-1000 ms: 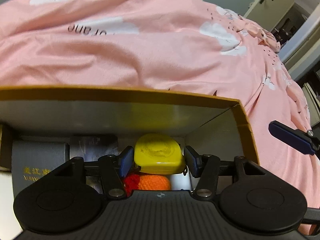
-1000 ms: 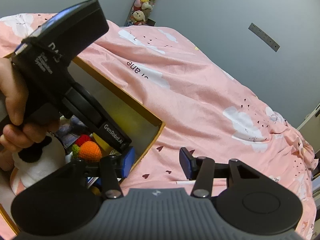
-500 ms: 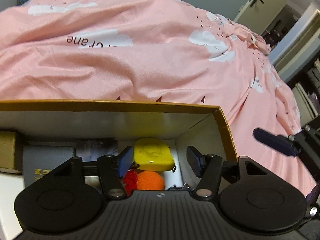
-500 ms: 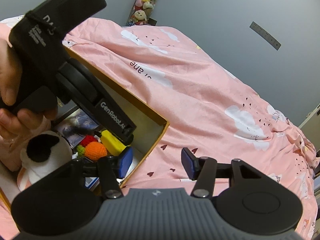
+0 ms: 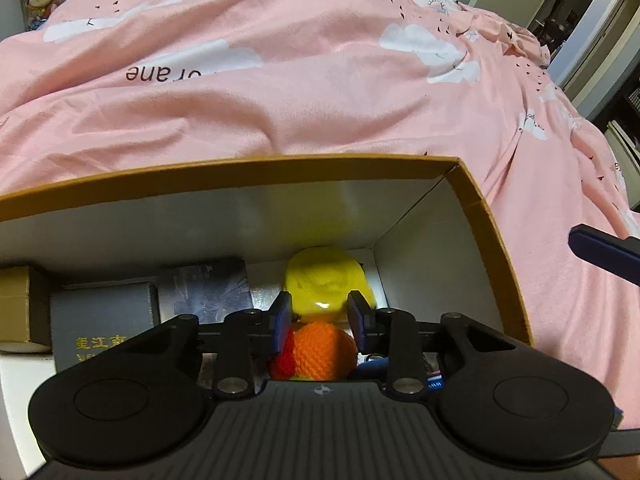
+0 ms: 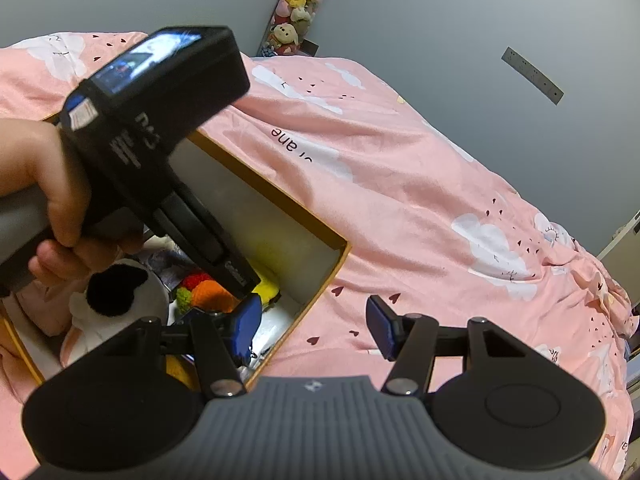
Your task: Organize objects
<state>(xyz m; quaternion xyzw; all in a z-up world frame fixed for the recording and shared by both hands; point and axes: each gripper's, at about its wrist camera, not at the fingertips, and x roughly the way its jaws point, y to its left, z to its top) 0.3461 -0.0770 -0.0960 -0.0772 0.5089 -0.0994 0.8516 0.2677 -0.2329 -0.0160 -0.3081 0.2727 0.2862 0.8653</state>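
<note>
- Left gripper [image 5: 320, 316] is inside the cardboard box [image 5: 480, 200], low centre of the left wrist frame. Jaws are partly apart and clamp nothing.
- Yellow tape measure [image 5: 326, 280] lies dead ahead of the left jaws, just past the tips, near the box's far right corner. It lies flat, broad face up, no clear long axis. It looks about as wide as the jaw gap, so my guess is a tight fit.
- Orange crocheted ball [image 5: 324, 346] sits under and between the left fingers, with a red knit piece touching it on the left.
- Right gripper [image 6: 314, 326] hangs over the box's near corner, lower centre of its frame. Jaws are wide apart and empty. The left one is clearly nearer the tape measure.
- Writing: gold Chinese characters on the grey box [image 5: 104, 320], lower left, partly hidden. "ane" upside down on the pink duvet [image 5: 280, 80]. White lettering on the left handle is too blurred to read.
</note>
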